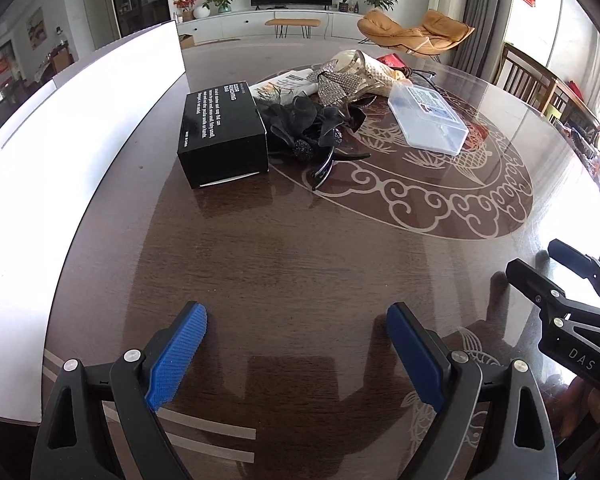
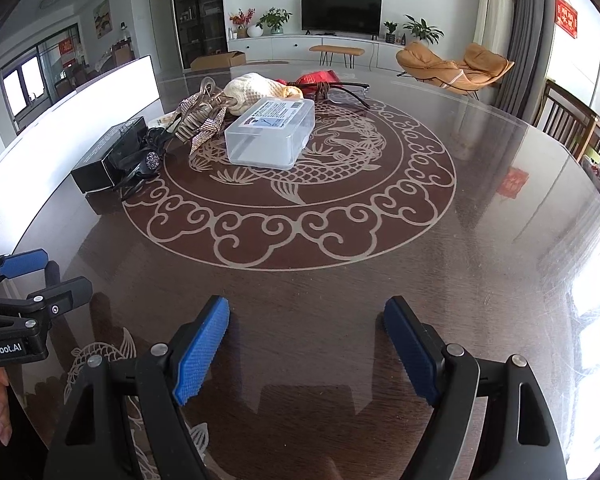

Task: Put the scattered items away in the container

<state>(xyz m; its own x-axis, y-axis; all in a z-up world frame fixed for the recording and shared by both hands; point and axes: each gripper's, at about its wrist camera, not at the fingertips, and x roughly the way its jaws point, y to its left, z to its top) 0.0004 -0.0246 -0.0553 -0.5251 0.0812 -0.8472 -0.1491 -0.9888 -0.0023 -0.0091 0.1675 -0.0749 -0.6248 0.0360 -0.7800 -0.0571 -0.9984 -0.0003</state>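
Blue pads: the left tongs (image 1: 296, 354) are hovering spread wide over the near counter (image 1: 292, 264), pinching nothing.
Right tongs (image 2: 306, 350): these are also gaping apart above the dark glossy wood, gripping nothing; they are showing at the right edge of the left wrist view, beside the left pair.
Black box (image 1: 222, 134): it is lying on the counter past the left tongs, white lettering facing up, just beside the white board (image 1: 80, 128) that is running along the left edge.
Black hair clip (image 1: 320, 136): it is resting against the box's right side, its ruffled fabric bow and dark prongs pointing toward the camera.
Clear plastic container (image 2: 270, 134): it is sitting lid shut on the fish medallion, right of the clip and apart from it.
Rhinestone clip (image 2: 202, 120): it is lying behind the black clip, just left of the container.
Cream knitted item (image 2: 256, 86): it is sitting behind the container.
Glasses (image 2: 350, 94): they are lying farthest back on the right.
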